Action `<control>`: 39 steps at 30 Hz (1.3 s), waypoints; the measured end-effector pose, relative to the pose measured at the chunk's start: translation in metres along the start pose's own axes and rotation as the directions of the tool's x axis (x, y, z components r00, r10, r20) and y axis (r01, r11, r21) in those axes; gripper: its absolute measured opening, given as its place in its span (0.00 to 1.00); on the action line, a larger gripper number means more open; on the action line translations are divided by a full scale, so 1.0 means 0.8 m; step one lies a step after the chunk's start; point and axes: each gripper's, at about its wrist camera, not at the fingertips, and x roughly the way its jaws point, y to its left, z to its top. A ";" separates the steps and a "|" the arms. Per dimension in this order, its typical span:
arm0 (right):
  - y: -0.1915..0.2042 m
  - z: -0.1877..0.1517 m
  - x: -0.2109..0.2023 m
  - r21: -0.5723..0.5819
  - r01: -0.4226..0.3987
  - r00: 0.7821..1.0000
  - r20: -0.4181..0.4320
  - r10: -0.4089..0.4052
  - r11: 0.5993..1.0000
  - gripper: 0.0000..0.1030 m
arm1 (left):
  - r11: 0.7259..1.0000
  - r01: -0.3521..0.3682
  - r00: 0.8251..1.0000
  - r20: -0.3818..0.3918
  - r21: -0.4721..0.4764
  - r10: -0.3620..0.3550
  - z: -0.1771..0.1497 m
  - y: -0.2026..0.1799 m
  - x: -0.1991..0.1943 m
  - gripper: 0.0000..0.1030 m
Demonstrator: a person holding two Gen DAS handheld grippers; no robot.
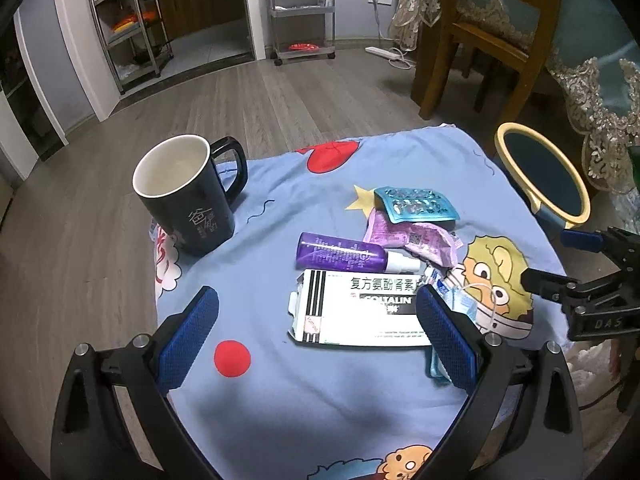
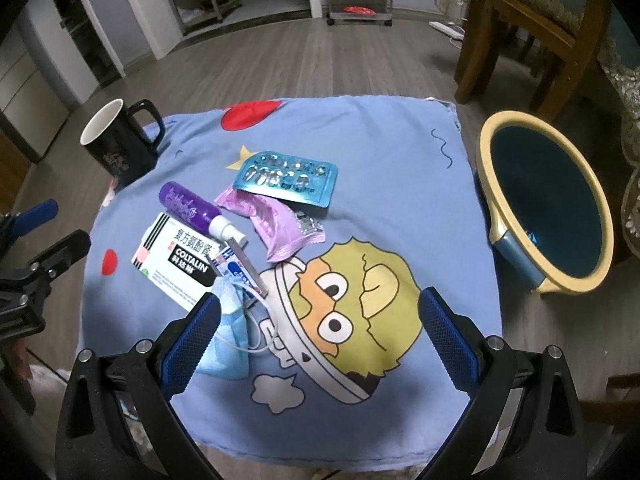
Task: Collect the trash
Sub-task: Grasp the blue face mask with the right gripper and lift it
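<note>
Trash lies on a blue cartoon cloth [image 2: 360, 140]: a white Coltalin box [image 1: 360, 312] [image 2: 180, 260], a purple spray bottle [image 1: 340, 256] [image 2: 192, 206], a pink wrapper [image 1: 408, 238] [image 2: 272, 220], a teal blister pack [image 1: 416, 205] [image 2: 288, 180], a blue face mask [image 2: 232, 336] and a small carton [image 2: 240, 268]. My left gripper [image 1: 316, 328] is open and empty above the cloth, its right finger over the box's end. My right gripper [image 2: 320, 328] is open and empty above the cartoon face, its left finger over the mask.
A black mug [image 1: 188, 196] [image 2: 120, 144] stands on the cloth's left edge. A yellow-rimmed blue bin [image 2: 548, 200] [image 1: 544, 176] sits on the floor to the right. A wooden chair [image 1: 480, 36] and a draped table stand behind it.
</note>
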 end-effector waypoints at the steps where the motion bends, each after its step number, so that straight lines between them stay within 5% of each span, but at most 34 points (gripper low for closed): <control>1: -0.002 -0.001 0.001 0.009 -0.005 1.000 -0.002 0.005 1.000 0.95 | 1.000 -0.006 1.000 -0.002 0.004 0.006 0.000 0.001 0.001 0.94; 11: -0.008 -0.007 0.020 0.085 -0.083 0.995 -0.048 0.087 0.993 0.95 | 0.999 -0.031 0.999 -0.020 -0.042 0.031 -0.001 0.015 0.003 0.94; 17: 0.031 -0.013 0.031 0.010 -0.189 0.980 -0.058 0.189 0.982 0.90 | 0.998 -0.051 0.998 -0.033 -0.038 0.049 0.000 0.018 0.008 0.94; 23: 0.060 -0.023 0.059 -0.055 -0.196 0.972 -0.144 0.186 0.979 0.60 | 0.997 -0.076 0.996 -0.051 -0.027 0.075 0.001 0.022 0.024 0.94; 25: 0.062 -0.025 0.065 -0.053 -0.207 0.966 -0.167 0.196 0.977 0.29 | 0.997 -0.079 0.995 -0.058 -0.023 0.077 0.000 0.022 0.029 0.94; 28: 0.057 -0.026 0.065 -0.025 -0.209 0.961 -0.189 0.200 0.978 0.07 | 0.998 -0.066 0.995 -0.070 -0.016 0.064 0.000 0.017 0.037 0.94; 31: 0.038 -0.021 0.045 0.036 -0.223 0.957 -0.180 0.226 0.974 0.05 | 0.998 -0.054 0.996 -0.068 0.012 0.055 0.003 0.006 0.039 0.94; 39: 0.000 0.021 -0.040 -0.106 -0.122 0.991 -0.068 0.115 0.987 0.05 | 0.997 0.021 0.999 -0.052 0.073 -0.017 0.007 -0.047 0.052 0.94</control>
